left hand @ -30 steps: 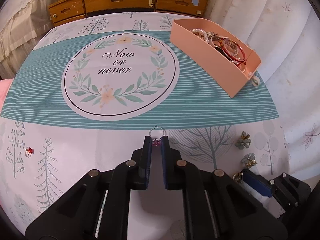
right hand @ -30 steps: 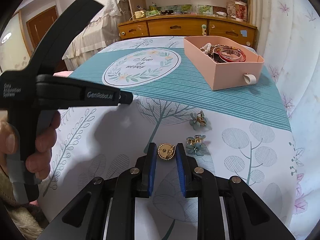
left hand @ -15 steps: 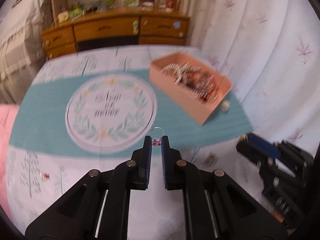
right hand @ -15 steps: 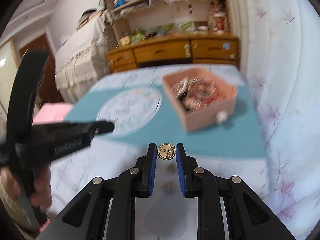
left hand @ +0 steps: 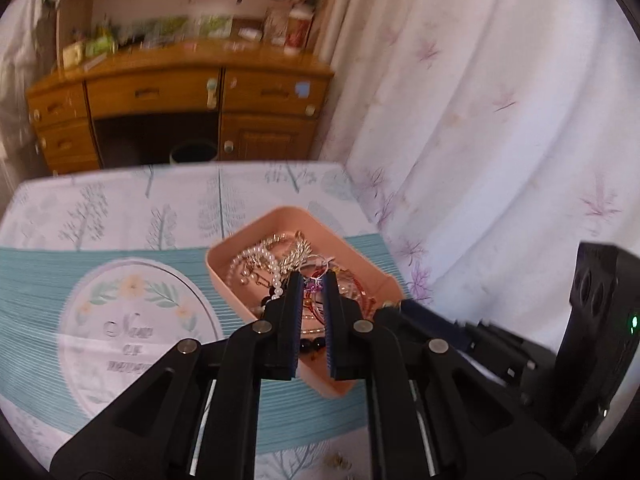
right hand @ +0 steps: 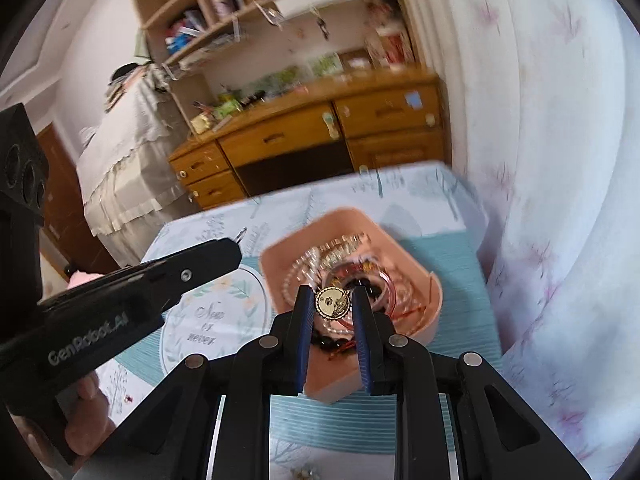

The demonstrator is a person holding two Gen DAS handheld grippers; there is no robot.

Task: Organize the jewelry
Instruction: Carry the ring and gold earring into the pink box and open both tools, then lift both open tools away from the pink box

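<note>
A pink tray (left hand: 256, 304) (right hand: 416, 264) holds several pearl strands, chains and bangles on the patterned tablecloth. My left gripper (left hand: 312, 285) is shut on a small silver ring with a pink stone (left hand: 316, 276), held above the tray. My right gripper (right hand: 333, 300) is shut on a round gold earring (right hand: 333, 302), also held above the tray. The left gripper shows at the left of the right wrist view (right hand: 236, 246), with the ring at its tip. The right gripper's body shows at the lower right of the left wrist view.
The tablecloth has a teal striped band and a round "Now or never" wreath (right hand: 212, 320). A wooden dresser (left hand: 180, 92) stands beyond the table's far edge. A white flowered curtain (left hand: 480, 120) hangs to the right. A small earring (right hand: 129, 399) lies on the cloth near the left.
Both grippers have lifted from the cloth with their pieces and moved forward over the pink tray. The flower earrings left on the cloth are out of view.
</note>
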